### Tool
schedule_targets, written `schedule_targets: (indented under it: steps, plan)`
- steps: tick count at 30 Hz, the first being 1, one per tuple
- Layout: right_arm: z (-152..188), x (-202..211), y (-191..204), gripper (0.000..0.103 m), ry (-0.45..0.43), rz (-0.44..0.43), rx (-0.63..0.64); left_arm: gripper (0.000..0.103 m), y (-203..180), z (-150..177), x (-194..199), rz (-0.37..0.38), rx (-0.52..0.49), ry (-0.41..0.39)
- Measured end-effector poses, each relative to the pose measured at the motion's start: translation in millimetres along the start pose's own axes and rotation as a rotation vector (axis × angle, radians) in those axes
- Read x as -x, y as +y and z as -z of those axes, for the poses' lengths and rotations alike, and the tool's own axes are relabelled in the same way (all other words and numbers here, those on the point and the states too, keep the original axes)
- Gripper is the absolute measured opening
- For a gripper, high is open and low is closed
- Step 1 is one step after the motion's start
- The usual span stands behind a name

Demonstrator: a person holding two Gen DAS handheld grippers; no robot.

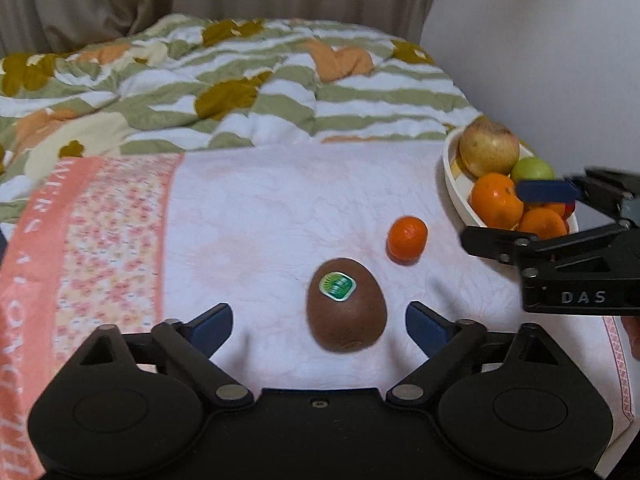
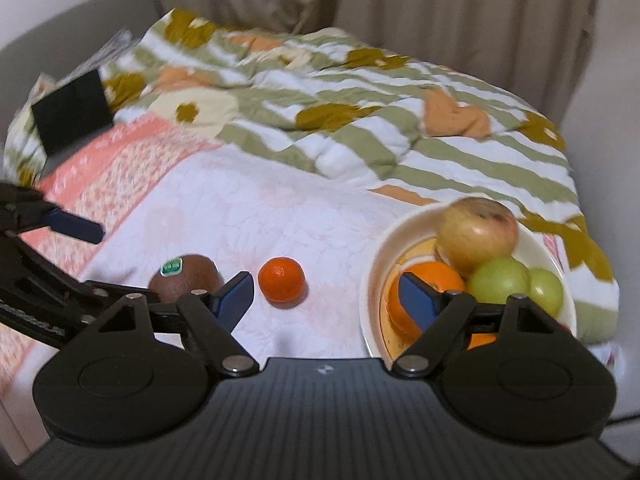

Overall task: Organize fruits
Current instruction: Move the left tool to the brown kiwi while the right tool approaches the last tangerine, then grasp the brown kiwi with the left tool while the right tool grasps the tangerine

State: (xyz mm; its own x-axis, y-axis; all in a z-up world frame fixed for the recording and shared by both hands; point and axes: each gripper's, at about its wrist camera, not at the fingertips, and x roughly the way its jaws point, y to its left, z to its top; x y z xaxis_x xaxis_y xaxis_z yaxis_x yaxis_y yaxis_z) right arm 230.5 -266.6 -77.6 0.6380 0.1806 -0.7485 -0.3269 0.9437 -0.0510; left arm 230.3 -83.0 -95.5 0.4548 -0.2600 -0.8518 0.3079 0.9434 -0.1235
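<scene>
A brown kiwi [image 1: 346,305] with a green sticker lies on the white bedcover, between the open jaws of my left gripper [image 1: 319,325], nearer the right finger. A small mandarin [image 1: 407,238] lies just beyond it. A cream bowl [image 1: 454,176] at the right holds an apple [image 1: 489,148], oranges and green fruit. My right gripper [image 2: 327,295] is open and empty, hovering above the bowl's near rim [image 2: 370,300]; the mandarin [image 2: 281,279] and kiwi [image 2: 186,276] lie to its left. The right gripper also shows in the left wrist view [image 1: 528,212].
A rumpled floral quilt [image 1: 240,80] covers the far half of the bed. A pink patterned band [image 1: 88,240] runs along the left. A black box [image 2: 72,112] stands at the far left. Curtains and a wall stand behind.
</scene>
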Motion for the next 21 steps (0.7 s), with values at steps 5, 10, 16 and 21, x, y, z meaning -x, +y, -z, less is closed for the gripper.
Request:
schedule_targets:
  steps: [5,10,16,21]
  plan:
    - [-6.4,-20.8,0.3,0.087,0.036,-0.070,0.099,0.083,-8.5,-1.8,-22.7,0.008,-0.005,0.038]
    - [-11.8,-36.2,1.2,0.082,0.060,-0.125,0.167,0.068,-10.9,-3.7,-36.6,0.001,0.018,0.053]
    - [-14.1,-50.0,2.6,0.074,0.086,-0.172,0.196,0.058,-10.5,-3.9,-38.9,0.007,0.019,0.051]
    - [-13.8,-59.4,7.6,0.071,0.102,-0.205,0.218,0.058,-1.1,-0.3,-34.7,-0.037,0.031,0.045]
